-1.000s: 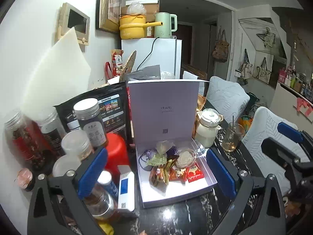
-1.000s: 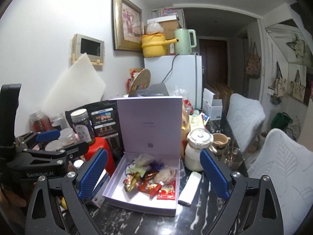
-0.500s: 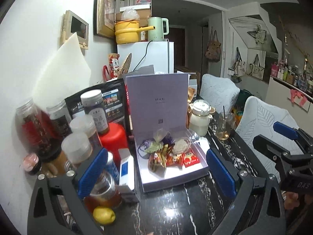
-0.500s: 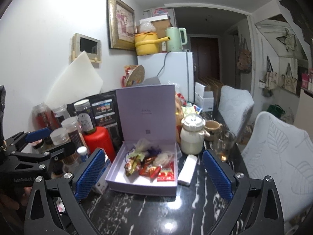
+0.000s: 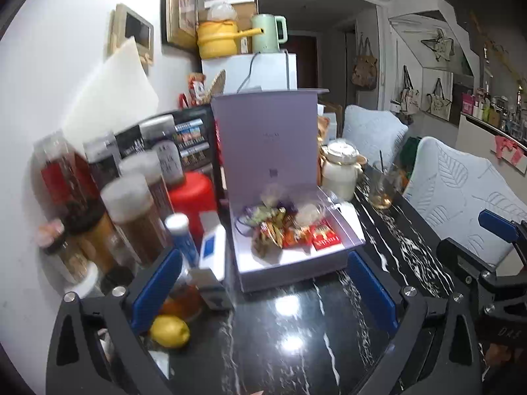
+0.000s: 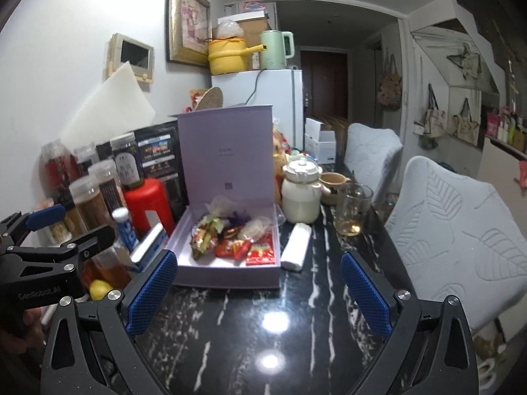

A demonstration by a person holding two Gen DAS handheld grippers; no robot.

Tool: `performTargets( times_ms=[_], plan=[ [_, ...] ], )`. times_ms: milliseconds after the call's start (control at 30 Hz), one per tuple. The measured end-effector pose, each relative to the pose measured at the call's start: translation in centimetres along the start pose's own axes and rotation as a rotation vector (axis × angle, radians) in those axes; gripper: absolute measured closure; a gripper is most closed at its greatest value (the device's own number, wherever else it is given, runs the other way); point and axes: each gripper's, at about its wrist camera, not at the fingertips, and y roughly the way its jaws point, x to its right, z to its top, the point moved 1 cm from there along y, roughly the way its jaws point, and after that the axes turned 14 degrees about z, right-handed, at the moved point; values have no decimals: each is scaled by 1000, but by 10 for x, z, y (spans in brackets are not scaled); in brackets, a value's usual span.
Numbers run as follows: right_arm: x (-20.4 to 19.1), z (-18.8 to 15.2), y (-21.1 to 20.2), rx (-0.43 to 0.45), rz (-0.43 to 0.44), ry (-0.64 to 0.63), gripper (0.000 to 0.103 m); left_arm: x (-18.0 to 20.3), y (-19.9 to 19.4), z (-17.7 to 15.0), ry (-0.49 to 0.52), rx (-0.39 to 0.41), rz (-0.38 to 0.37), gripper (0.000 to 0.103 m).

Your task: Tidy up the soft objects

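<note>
Left gripper [image 5: 263, 291]: jaws spread wide, nothing between the blue pads, held above the black marbled table [image 5: 296, 345], short of the box.
Right gripper [image 6: 257, 291]: likewise spread wide and empty, above the table and facing the box; its blue tip also shows at the right edge of the left view.
Box [image 6: 227, 273]: lilac, lid standing upright at the back, tray open toward both grippers, on the table between the jars and the white packet.
Snacks [image 6: 235, 240]: a loose heap of soft wrapped packets in the far half of the tray, red ones at the near right, clear crinkled bags behind.
White packet [image 6: 296, 242]: lies on the table just beside the box's right wall.
Jars [image 6: 95, 194]: a cluster left of the box, against the wall, with a red canister [image 6: 148, 204] next to the box.
Lemon [image 5: 169, 330]: on the table near the left gripper's left finger.
Pot [image 6: 301, 194]: cream, lidded, right of the lid.
Glass [image 6: 350, 210]: right of the pot, amber liquid at the bottom.
Chairs [image 6: 454, 230]: pale, quilted, along the table's right side.
</note>
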Motion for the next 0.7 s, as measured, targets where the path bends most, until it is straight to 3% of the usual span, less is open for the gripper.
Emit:
performTargets(
  times_ms=[267,700],
  plan=[
    [-2,-12,-4,-20,-14,-21,2,12,3,-19,34,-43,-1,1],
    [-2,-15,-4,-37,-19,-29,2,12,3,-22,30,-51,-4,1]
  ],
)
